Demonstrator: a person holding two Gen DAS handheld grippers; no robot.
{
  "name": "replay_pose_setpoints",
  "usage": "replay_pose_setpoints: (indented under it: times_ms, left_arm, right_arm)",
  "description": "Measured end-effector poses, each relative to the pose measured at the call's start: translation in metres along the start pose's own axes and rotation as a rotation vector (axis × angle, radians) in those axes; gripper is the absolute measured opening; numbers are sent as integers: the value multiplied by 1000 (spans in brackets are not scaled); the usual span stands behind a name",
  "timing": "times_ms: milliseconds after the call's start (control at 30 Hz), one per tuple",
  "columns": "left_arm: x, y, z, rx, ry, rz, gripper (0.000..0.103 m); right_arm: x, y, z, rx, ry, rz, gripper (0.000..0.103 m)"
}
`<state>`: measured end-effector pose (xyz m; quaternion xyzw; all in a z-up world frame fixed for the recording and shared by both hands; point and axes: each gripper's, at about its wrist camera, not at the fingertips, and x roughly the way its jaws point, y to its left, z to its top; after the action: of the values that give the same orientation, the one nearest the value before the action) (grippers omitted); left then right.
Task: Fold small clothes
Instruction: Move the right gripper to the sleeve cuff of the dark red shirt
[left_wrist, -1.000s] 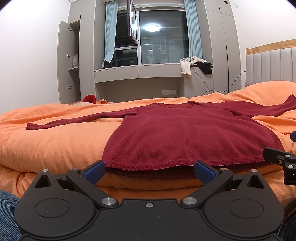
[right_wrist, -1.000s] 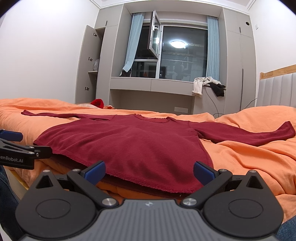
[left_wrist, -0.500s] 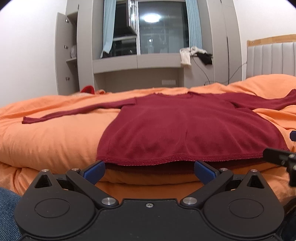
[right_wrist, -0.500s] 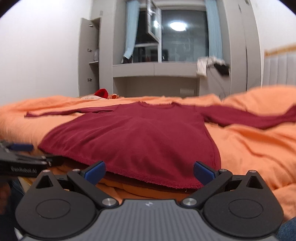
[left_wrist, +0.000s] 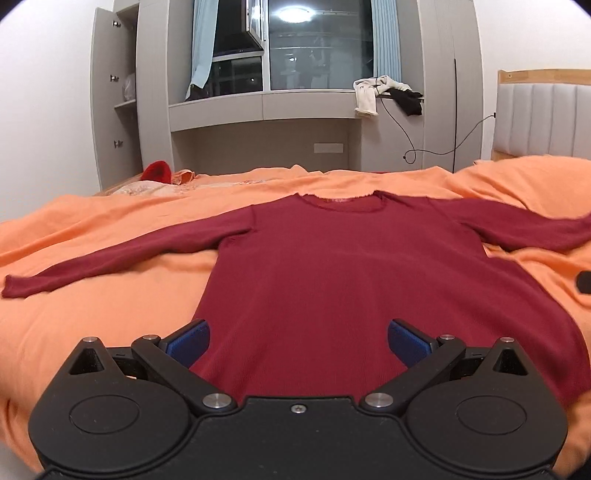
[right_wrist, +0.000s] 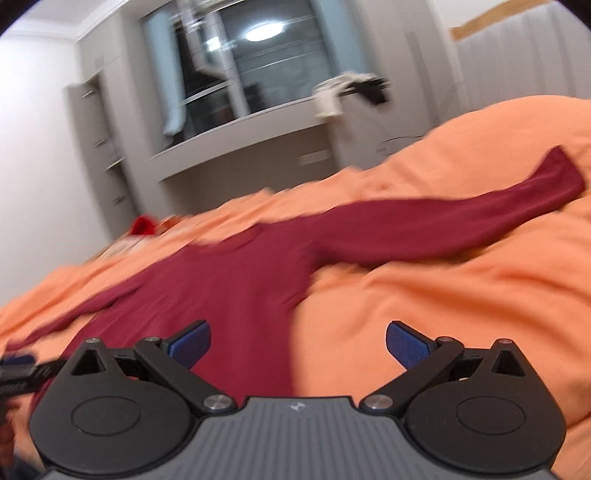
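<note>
A dark red long-sleeved top (left_wrist: 332, 266) lies flat on the orange bedcover (left_wrist: 110, 288), neck away from me, both sleeves spread out. My left gripper (left_wrist: 297, 341) is open and empty above the hem's middle. My right gripper (right_wrist: 297, 341) is open and empty above the top's right side edge (right_wrist: 258, 288); this view is tilted and blurred. The right sleeve (right_wrist: 461, 221) stretches across the cover. The left gripper's tip (right_wrist: 18, 369) shows at the right wrist view's left edge.
A padded headboard (left_wrist: 543, 118) stands at the right. Grey cupboards and a window ledge (left_wrist: 266, 107) with draped clothes (left_wrist: 384, 92) are beyond the bed. A red item (left_wrist: 157, 171) lies at the bed's far left corner.
Both grippers have risen and moved forward over the top. The right gripper has swung right and tilted, now facing the right sleeve. The top has not moved.
</note>
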<state>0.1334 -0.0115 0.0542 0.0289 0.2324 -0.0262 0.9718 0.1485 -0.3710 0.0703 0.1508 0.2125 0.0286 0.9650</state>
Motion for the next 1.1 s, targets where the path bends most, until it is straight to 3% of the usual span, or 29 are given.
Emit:
replay_pose_setpoints:
  times_ms: [267, 367, 467, 633, 733, 900, 1100]
  left_arm:
    - [74, -23, 51, 22, 23, -49, 102]
    - [103, -34, 63, 28, 41, -100, 102]
    - [123, -41, 65, 42, 21, -118, 102]
    - [145, -33, 50, 1, -9, -94, 102]
    - [153, -27, 51, -43, 26, -61, 102]
    - [159, -10, 51, -182, 78, -22, 102]
    - [162, -7, 52, -216, 87, 55, 102]
  right_arm:
    - [59, -91, 79, 224, -84, -249, 103]
    - [84, -125, 93, 370, -103, -315, 103]
    - [102, -155, 95, 431, -144, -405, 103]
    - [108, -194, 78, 524, -189, -414, 103]
    - [110, -212, 73, 576, -202, -393, 103]
    - [122, -218, 79, 519, -201, -366, 103]
    - [120, -219, 85, 540, -197, -391, 103]
